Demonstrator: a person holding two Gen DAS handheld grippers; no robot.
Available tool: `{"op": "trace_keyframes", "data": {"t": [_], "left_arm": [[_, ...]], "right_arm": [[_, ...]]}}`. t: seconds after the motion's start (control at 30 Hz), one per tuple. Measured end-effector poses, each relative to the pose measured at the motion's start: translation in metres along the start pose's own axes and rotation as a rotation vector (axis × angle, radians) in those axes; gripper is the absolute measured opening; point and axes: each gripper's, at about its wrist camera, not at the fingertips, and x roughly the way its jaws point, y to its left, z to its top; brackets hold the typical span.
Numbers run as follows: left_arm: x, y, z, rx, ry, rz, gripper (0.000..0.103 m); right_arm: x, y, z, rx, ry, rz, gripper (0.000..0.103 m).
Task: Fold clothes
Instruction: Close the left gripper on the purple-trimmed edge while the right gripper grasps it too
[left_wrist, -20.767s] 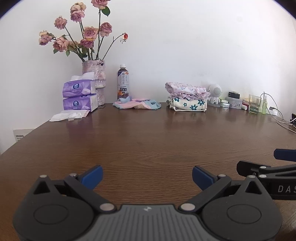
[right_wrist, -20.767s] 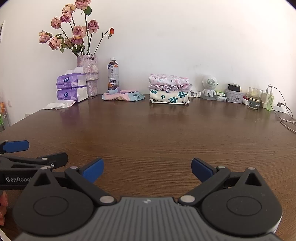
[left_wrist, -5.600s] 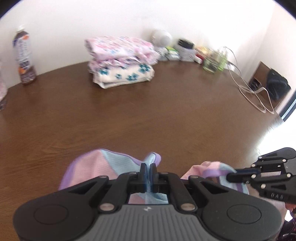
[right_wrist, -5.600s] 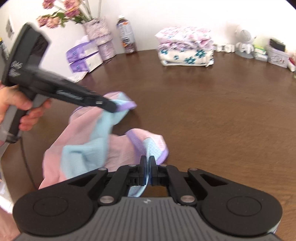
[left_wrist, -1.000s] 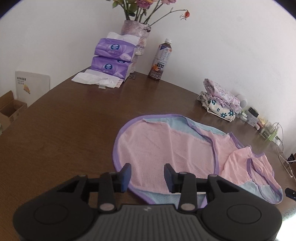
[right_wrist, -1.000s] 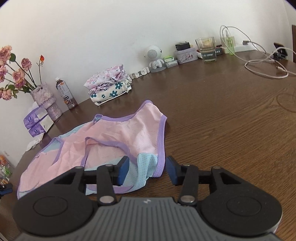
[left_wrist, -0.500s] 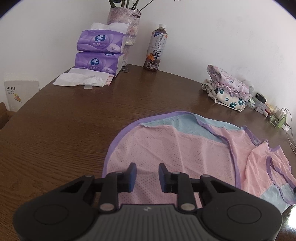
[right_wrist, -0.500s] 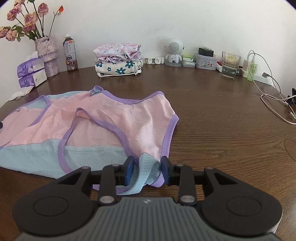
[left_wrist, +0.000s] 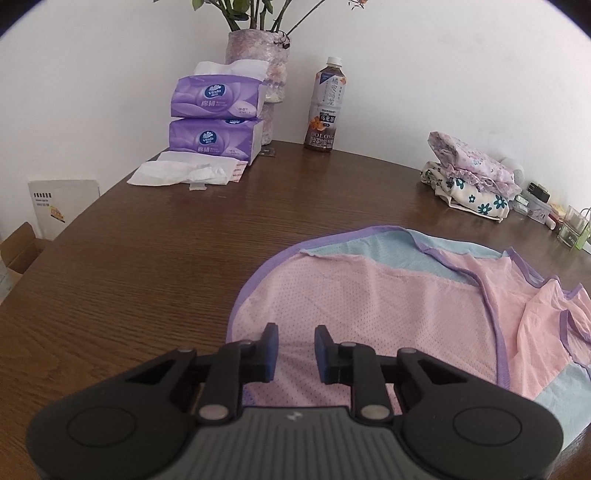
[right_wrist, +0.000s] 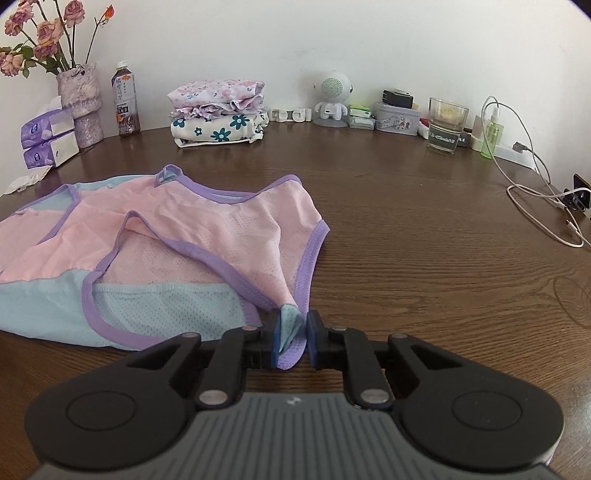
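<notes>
Dark wooden tabletop (right_wrist: 406, 221) carries the pink-and-blue mesh garment with purple trim (right_wrist: 184, 236), spread flat at centre-left. Right gripper (right_wrist: 291, 338) is closing, a trimmed corner between its jaws; left gripper (left_wrist: 294, 352) stands narrowly apart over the hem. Gripping step; next calls for lifting both corners together.

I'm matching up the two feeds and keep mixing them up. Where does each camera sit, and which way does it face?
Left wrist: on the left gripper, looking down its fingers over the pink garment toward tissue packs; its jaws stand apart above the cloth.
Right wrist: on the right gripper, facing the white speaker and cables; its jaws are closing on the garment's strap.
Both show: garment, table, bottle, folded stack.
</notes>
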Motion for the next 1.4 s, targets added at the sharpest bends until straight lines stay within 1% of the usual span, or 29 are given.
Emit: {"op": "trace_keyframes", "data": {"t": [0.07,0.13,0.17,0.2,0.23,0.3,0.33,0.4,0.47,0.5,0.6,0.67,0.73,0.8,0.87,0.93,1.0,1.03,1.1,1.23,1.27,1.3,1.4], "left_arm": [[0.0,0.001,0.001,-0.013,0.001,-0.009,0.023],[-0.002,0.003,0.002,-0.043,0.006,-0.02,0.031],[-0.005,0.004,0.002,-0.062,0.003,-0.02,0.04],[-0.007,0.005,0.002,-0.078,-0.001,-0.021,0.045],[-0.011,0.003,0.003,-0.085,-0.009,-0.026,0.047],[-0.02,-0.002,0.004,-0.08,-0.023,-0.051,0.058],[-0.025,-0.007,0.004,-0.068,-0.028,-0.068,0.061],[-0.034,-0.019,0.004,-0.033,-0.034,-0.105,0.073],[-0.042,-0.036,0.0,0.016,-0.032,-0.155,0.077],[-0.045,-0.046,-0.003,0.043,-0.025,-0.193,0.077],[-0.048,-0.07,-0.013,0.107,0.015,-0.281,0.079],[-0.047,-0.083,-0.02,0.141,0.048,-0.33,0.079],[-0.043,-0.087,-0.026,0.141,0.075,-0.34,0.079],[-0.039,-0.09,-0.032,0.136,0.099,-0.342,0.079],[-0.038,-0.09,-0.036,0.133,0.109,-0.337,0.079],[-0.039,-0.089,-0.038,0.136,0.107,-0.335,0.078],[-0.04,-0.089,-0.039,0.144,0.103,-0.339,0.075],[-0.04,-0.09,-0.039,0.151,0.103,-0.346,0.073],[-0.04,-0.089,-0.037,0.166,0.11,-0.36,0.059],[-0.038,-0.092,-0.039,0.191,0.132,-0.361,0.047],[-0.038,-0.093,-0.04,0.196,0.136,-0.359,0.043],[-0.038,-0.094,-0.041,0.2,0.14,-0.357,0.043],[-0.038,-0.093,-0.042,0.212,0.149,-0.342,0.04]], "right_arm": [[-0.001,0.0,0.001,0.008,0.0,0.008,0.016],[-0.007,-0.003,0.002,0.039,-0.008,0.034,0.02],[-0.011,-0.004,0.003,0.054,-0.014,0.047,0.027],[-0.018,-0.004,0.004,0.063,-0.03,0.054,0.034],[-0.025,-0.003,0.005,0.063,-0.046,0.055,0.038],[-0.037,-0.001,0.008,0.056,-0.075,0.051,0.045],[-0.043,0.001,0.01,0.05,-0.088,0.049,0.046],[-0.049,0.007,0.013,0.032,-0.101,0.062,0.052],[-0.049,0.016,0.018,0.006,-0.103,0.095,0.055],[-0.048,0.021,0.02,-0.009,-0.1,0.119,0.057],[-0.039,0.04,0.026,-0.039,-0.082,0.199,0.057],[-0.031,0.053,0.028,-0.055,-0.056,0.262,0.057],[-0.023,0.067,0.029,-0.075,-0.027,0.32,0.057],[-0.015,0.08,0.029,-0.106,0.005,0.358,0.057],[-0.008,0.093,0.026,-0.141,0.03,0.367,0.056],[-0.003,0.098,0.025,-0.146,0.047,0.377,0.056],[0.002,0.103,0.023,-0.15,0.064,0.386,0.052],[0.004,0.103,0.021,-0.146,0.067,0.389,0.051],[0.006,0.102,0.02,-0.137,0.071,0.395,0.045],[0.01,0.1,0.02,-0.127,0.08,0.408,0.035],[0.011,0.1,0.02,-0.129,0.082,0.411,0.031],[0.012,0.1,0.02,-0.134,0.084,0.412,0.029],[0.012,0.101,0.021,-0.143,0.087,0.413,0.028]]}}
